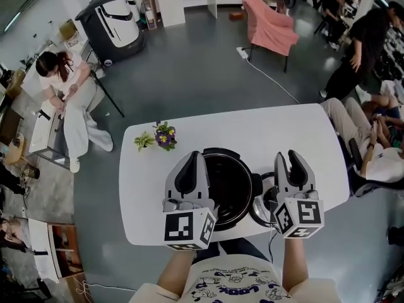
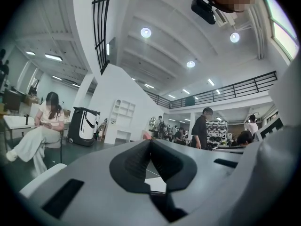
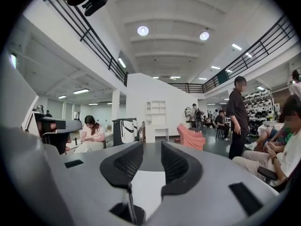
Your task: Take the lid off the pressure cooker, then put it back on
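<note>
Left claw [image 1: 195,156]: jaws together, empty.
Right claw [image 1: 288,154]: narrow gap, nothing between.
Pressure cooker [image 1: 231,183]: open, on counter [image 1: 284,131].
Lid [image 1: 259,211]: on counter, just beside cooker.

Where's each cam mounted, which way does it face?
Head view: on the person's head, steeply down onto table and pot; left hand-held gripper, right hand-held gripper, forearms show.
Left gripper view: on that gripper, level across the hall; shut jaws show.
Right gripper view: likewise; parted, empty jaws show.
All share the seated person in white.
</note>
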`<move>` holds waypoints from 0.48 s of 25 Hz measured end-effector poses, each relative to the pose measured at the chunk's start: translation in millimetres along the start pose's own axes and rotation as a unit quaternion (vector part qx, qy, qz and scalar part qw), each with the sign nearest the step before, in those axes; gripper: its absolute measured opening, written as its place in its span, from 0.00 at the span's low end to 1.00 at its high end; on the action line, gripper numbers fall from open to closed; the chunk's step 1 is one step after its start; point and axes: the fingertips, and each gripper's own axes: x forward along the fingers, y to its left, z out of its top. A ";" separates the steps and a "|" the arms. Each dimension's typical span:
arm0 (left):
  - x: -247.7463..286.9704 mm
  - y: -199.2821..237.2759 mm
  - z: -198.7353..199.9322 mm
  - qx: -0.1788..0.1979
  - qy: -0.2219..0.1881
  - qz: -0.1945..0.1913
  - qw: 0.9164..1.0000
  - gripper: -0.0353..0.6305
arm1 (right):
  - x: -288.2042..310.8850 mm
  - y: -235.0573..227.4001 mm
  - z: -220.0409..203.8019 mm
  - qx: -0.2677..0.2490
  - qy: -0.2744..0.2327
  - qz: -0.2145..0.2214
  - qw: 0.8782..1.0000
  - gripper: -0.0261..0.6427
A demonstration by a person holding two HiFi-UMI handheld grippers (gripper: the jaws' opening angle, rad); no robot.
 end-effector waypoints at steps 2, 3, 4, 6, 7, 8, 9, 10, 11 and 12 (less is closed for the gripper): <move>-3.4 0.6 5.1 0.000 -0.006 0.001 1.000 0.07 | -3.2 2.9 7.3 -0.001 -0.010 -0.002 1.000 0.21; -3.5 1.1 8.8 0.001 -0.012 0.001 1.000 0.07 | -2.9 3.9 12.6 -0.003 -0.018 -0.003 1.000 0.19; -3.4 1.5 12.8 0.001 -0.018 0.002 1.000 0.07 | -2.6 4.6 18.2 -0.006 -0.025 -0.004 1.000 0.18; -4.4 1.5 19.8 0.002 -0.027 0.002 1.000 0.07 | -4.0 6.2 28.2 -0.010 -0.038 -0.006 0.999 0.15; -5.3 1.4 22.7 0.002 -0.030 0.002 1.000 0.07 | -5.4 7.3 32.4 -0.012 -0.043 -0.008 0.999 0.13; -6.1 1.4 25.3 0.003 -0.032 0.001 0.999 0.07 | -6.6 8.7 36.3 -0.013 -0.048 -0.008 0.999 0.12; -6.9 1.5 28.1 0.003 -0.035 0.000 0.999 0.07 | -7.5 10.1 39.9 -0.013 -0.052 -0.009 0.999 0.10; -7.7 1.6 31.0 0.004 -0.038 0.000 0.999 0.07 | -8.3 11.5 43.3 -0.013 -0.057 -0.009 0.998 0.08; -8.4 1.7 34.0 0.005 -0.041 0.000 0.999 0.07 | -9.1 12.7 46.6 -0.013 -0.061 -0.010 0.998 0.07; -8.9 1.6 36.7 0.006 -0.043 0.000 0.999 0.07 | -10.0 13.7 49.6 -0.013 -0.065 -0.010 0.998 0.06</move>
